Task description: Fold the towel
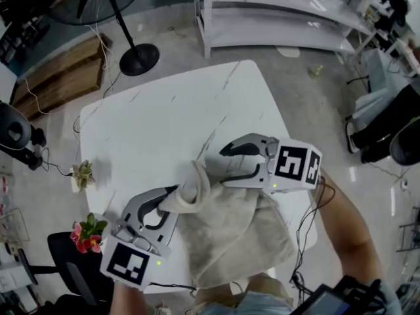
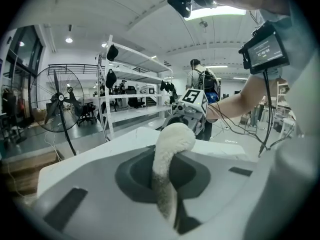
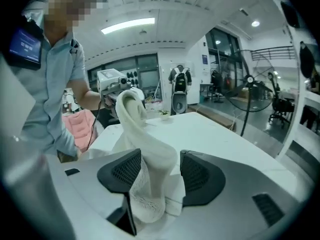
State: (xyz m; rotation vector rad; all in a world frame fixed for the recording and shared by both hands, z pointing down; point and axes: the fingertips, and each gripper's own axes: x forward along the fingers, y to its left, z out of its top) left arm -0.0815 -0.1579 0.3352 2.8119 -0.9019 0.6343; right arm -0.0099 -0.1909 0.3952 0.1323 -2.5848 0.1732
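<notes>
head: steeply down over table | gripper views: close, facing each other, share towel

table: white top, faint grey marble veins, rounded corners, stands on grey floor. towel: cream, crumpled heap on the near-right part of the top, running to the near edge. Its far-left end is raised off the surface in a loop, the rest lies on the top. Small plant sits right at the left edge, well apart from the towel. Pink flowers by the near-left corner; can't tell if they're on the top or just off it.
</notes>
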